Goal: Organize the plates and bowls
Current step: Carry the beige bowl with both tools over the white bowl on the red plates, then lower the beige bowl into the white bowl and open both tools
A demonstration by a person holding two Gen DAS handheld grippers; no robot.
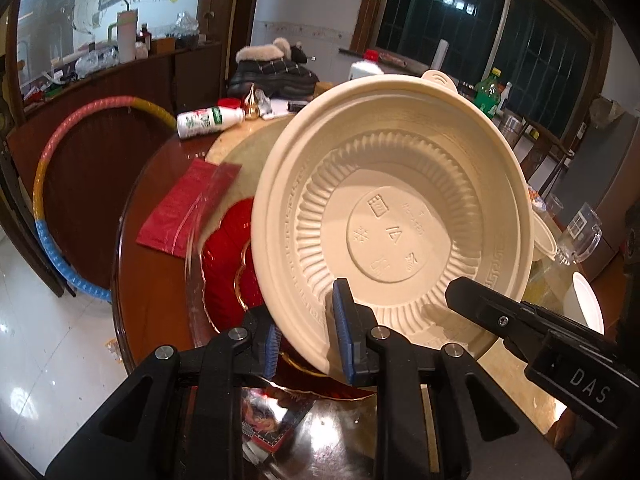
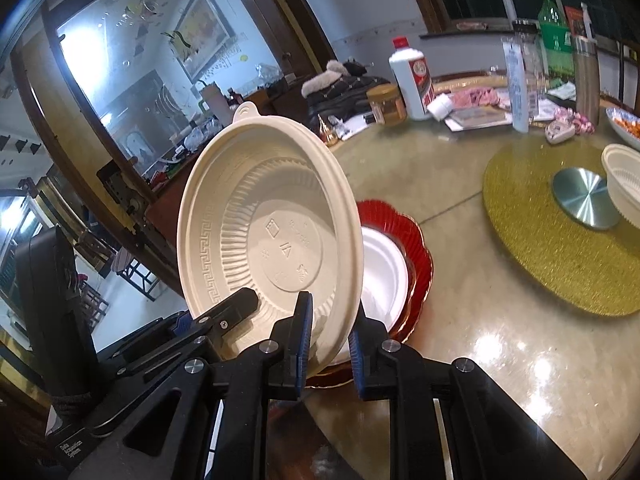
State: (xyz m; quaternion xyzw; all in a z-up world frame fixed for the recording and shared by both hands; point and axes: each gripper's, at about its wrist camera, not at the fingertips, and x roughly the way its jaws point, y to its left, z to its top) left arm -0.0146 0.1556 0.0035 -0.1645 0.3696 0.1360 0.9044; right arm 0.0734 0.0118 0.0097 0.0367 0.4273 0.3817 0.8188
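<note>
I held the cream bowl (image 1: 392,208) tilted on edge, its rim pinched in my left gripper (image 1: 308,340) and in my right gripper (image 2: 328,344), both closed narrow on it. Just beyond my right fingers lay a white plate (image 2: 382,272) on a red plate (image 2: 416,240). Farther ahead and right, another cream bowl (image 2: 624,184) sat on the gold mat (image 2: 540,260).

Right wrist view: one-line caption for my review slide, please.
Both grippers, right gripper and left gripper, clamp the rim of a tilted beige disposable bowl above a white plate on a red plate.
</note>
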